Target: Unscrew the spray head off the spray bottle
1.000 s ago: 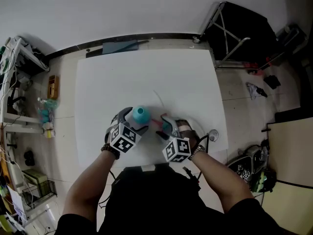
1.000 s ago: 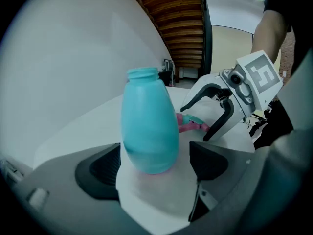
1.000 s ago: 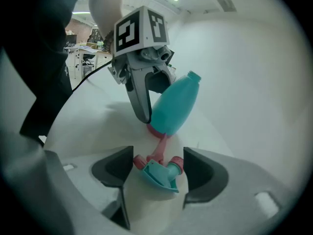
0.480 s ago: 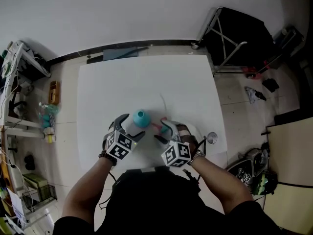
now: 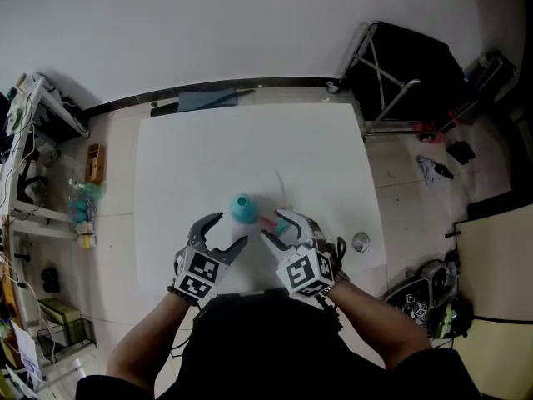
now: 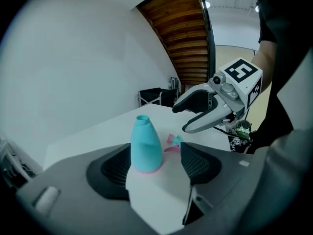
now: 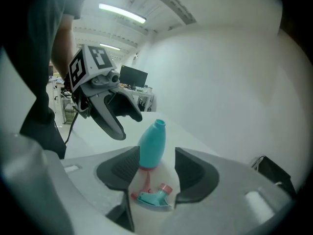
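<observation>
The unscrewing looks finished, and the step in hand is judged to be letting go and clearing off. The left gripper (image 5: 223, 233) hovers over the near edge of the tabletop (image 5: 250, 132), left of centre. Its jaws have just been closing a little yet stand well apart, with nothing pressed between the pads. The spray bottle (image 5: 241, 208) stands upright just beyond its jaw tips, in line with the gap but apart from it. It sits about midway between the left and right edges and nearer the near edge, its neck bare and open. Just right of the bottle's base the spray head (image 5: 271, 222) lies on its side on the tabletop, its pink tube reaching toward the bottle. The right gripper (image 5: 283, 230) hangs above it. Its jaws have also just been closing partway and stand apart, with the head below and between them but not gripped. Any next move likely calls only for drawing both grippers away without tipping the light, unheld bottle.
</observation>
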`<state>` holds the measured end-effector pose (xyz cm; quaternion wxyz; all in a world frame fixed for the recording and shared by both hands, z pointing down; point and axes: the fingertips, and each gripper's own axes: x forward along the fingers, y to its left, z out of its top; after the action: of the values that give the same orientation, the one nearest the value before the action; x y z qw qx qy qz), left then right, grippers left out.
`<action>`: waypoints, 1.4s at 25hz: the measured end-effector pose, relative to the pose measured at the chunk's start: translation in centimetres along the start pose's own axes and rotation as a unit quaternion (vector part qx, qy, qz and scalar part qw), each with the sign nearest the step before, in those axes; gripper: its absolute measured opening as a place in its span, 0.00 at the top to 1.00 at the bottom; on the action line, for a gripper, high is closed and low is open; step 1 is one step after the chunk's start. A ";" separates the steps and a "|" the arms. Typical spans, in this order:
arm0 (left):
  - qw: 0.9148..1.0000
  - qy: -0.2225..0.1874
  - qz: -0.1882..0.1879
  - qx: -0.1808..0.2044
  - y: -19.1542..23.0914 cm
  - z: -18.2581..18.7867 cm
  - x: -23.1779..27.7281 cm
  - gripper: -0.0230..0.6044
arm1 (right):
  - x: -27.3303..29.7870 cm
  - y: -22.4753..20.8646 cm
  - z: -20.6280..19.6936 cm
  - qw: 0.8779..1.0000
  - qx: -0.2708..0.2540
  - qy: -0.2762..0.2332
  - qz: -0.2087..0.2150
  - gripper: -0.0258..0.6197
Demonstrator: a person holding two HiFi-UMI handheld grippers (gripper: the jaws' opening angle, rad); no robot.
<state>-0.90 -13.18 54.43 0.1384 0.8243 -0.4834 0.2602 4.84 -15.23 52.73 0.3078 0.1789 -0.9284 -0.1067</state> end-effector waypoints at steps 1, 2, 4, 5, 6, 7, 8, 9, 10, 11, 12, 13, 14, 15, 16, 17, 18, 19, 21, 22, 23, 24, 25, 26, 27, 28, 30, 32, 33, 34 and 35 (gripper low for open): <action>1.000 -0.002 0.001 -0.006 0.0 0.3 -0.3 0.43 | -0.2 0.0 0.5 1.000 0.004 -0.006 0.000 0.65; 1.000 -0.004 0.002 -0.012 -0.1 0.7 -0.5 0.46 | -0.4 -0.1 0.9 1.000 0.009 -0.011 0.000 0.68; 1.000 -0.012 0.002 -0.022 -0.2 1.5 -0.9 0.53 | -0.7 -0.1 1.4 1.000 0.021 -0.019 0.001 0.75; 1.000 -0.016 0.001 -0.026 -0.3 2.0 -1.1 0.58 | -0.8 -0.1 1.6 0.999 0.028 -0.021 0.002 0.80; 0.999 -0.020 0.001 -0.029 -0.4 2.5 -1.3 0.62 | -0.9 -0.1 1.8 0.999 0.033 -0.021 0.002 0.89; 0.999 -0.024 0.000 -0.031 -0.5 2.9 -1.5 0.65 | -1.0 0.0 2.0 0.999 0.038 -0.020 0.003 0.93; 0.999 -0.029 -0.001 -0.033 -0.8 3.4 -1.7 0.69 | -1.1 0.0 2.0 0.999 0.043 -0.019 0.003 0.97; 0.999 -0.034 -0.002 -0.035 -1.0 3.8 -1.8 0.73 | -1.2 0.1 2.1 0.999 0.047 -0.017 0.004 0.97; 0.999 -0.038 -0.005 -0.035 -1.3 4.3 -2.0 0.77 | -1.3 0.1 2.1 0.998 0.053 -0.015 0.004 0.97; 0.999 -0.042 -0.008 -0.034 -1.5 4.6 -2.1 0.80 | -1.3 0.0 2.2 0.998 0.060 -0.014 0.003 0.97; 0.998 -0.044 -0.012 -0.032 -1.8 4.8 -2.1 0.83 | -1.4 -0.1 2.4 0.998 0.067 -0.013 0.002 0.97; 0.998 -0.045 -0.014 -0.031 -1.9 4.9 -2.1 0.87 | -1.4 -0.3 2.6 0.997 0.075 -0.013 0.000 0.97; 0.998 -0.044 -0.016 -0.030 -2.1 4.9 -2.1 0.90 | -1.5 -0.4 2.8 0.997 0.082 -0.012 -0.002 0.97; 0.998 -0.043 -0.018 -0.029 -2.2 4.9 -2.0 0.94 | -1.6 -0.5 2.9 0.996 0.088 -0.011 -0.003 0.97; 0.998 -0.042 -0.020 -0.029 -2.3 4.9 -2.0 0.94 | -1.6 -0.6 3.0 0.996 0.093 -0.009 -0.004 0.97; 0.999 -0.041 -0.021 -0.029 -2.5 5.0 -1.9 0.94 | -1.7 -0.6 3.0 0.995 0.098 -0.008 -0.004 0.97; 0.999 -0.041 -0.022 -0.029 -2.6 5.0 -1.9 0.94 | -1.7 -0.7 2.9 0.995 0.102 -0.006 -0.004 0.97; 0.999 -0.040 -0.022 -0.030 -2.6 5.1 -1.8 0.94 | -1.7 -0.7 2.9 0.994 0.107 -0.006 -0.003 0.97; 0.998 -0.038 -0.023 -0.033 -2.6 5.1 -1.7 0.94 | -1.7 -0.6 2.9 0.993 0.117 -0.007 -0.002 0.97; 0.998 -0.038 -0.023 -0.034 -2.7 5.2 -1.7 0.94 | -1.7 -0.6 3.0 0.993 0.122 -0.009 -0.001 0.97; 0.998 -0.038 -0.024 -0.034 -2.7 5.2 -1.7 0.94 | -1.8 -0.6 3.1 0.992 0.125 -0.011 -0.001 0.97; 0.998 -0.038 -0.024 -0.034 -2.8 5.3 -1.7 0.94 | -1.8 -0.6 3.1 0.992 0.127 -0.012 0.000 0.97; 0.998 -0.038 -0.025 -0.033 -2.8 5.3 -1.7 0.94 | -1.8 -0.6 3.2 0.992 0.128 -0.013 0.000 0.97; 0.998 -0.038 -0.026 -0.033 -2.8 5.3 -1.6 0.94 | -1.7 -0.6 3.3 0.992 0.129 -0.013 0.001 0.97; 0.998 -0.038 -0.026 -0.033 -2.8 5.3 -1.6 0.94 | -1.7 -0.6 3.3 0.991 0.130 -0.013 0.002 0.97; 0.998 -0.038 -0.026 -0.033 -2.9 5.4 -1.6 0.94 | -1.6 -0.5 3.4 0.991 0.131 -0.013 0.002 0.97; 0.998 -0.038 -0.027 -0.032 -2.9 5.5 -1.5 0.94 | -1.6 -0.6 3.4 0.991 0.133 -0.012 0.003 0.97; 0.998 -0.038 -0.027 -0.031 -2.9 5.6 -1.4 0.94 | -1.6 -0.6 3.4 0.991 0.134 -0.012 0.003 0.97; 0.998 -0.038 -0.027 -0.031 -2.9 5.6 -1.3 0.94 | -1.6 -0.6 3.4 0.991 0.135 -0.012 0.004 0.97; 0.998 -0.037 -0.027 -0.031 -2.9 5.6 -1.3 0.94 | -1.6 -0.6 3.4 0.991 0.136 -0.013 0.004 0.97; 0.998 -0.037 -0.027 -0.031 -2.9 5.6 -1.3 0.94 | -1.5 -0.6 3.4 0.991 0.136 -0.013 0.004 0.97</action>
<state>2.76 -13.52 49.16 0.1527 0.8416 -0.4734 0.2107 4.07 -14.87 49.04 0.2692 0.2144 -0.9387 0.0199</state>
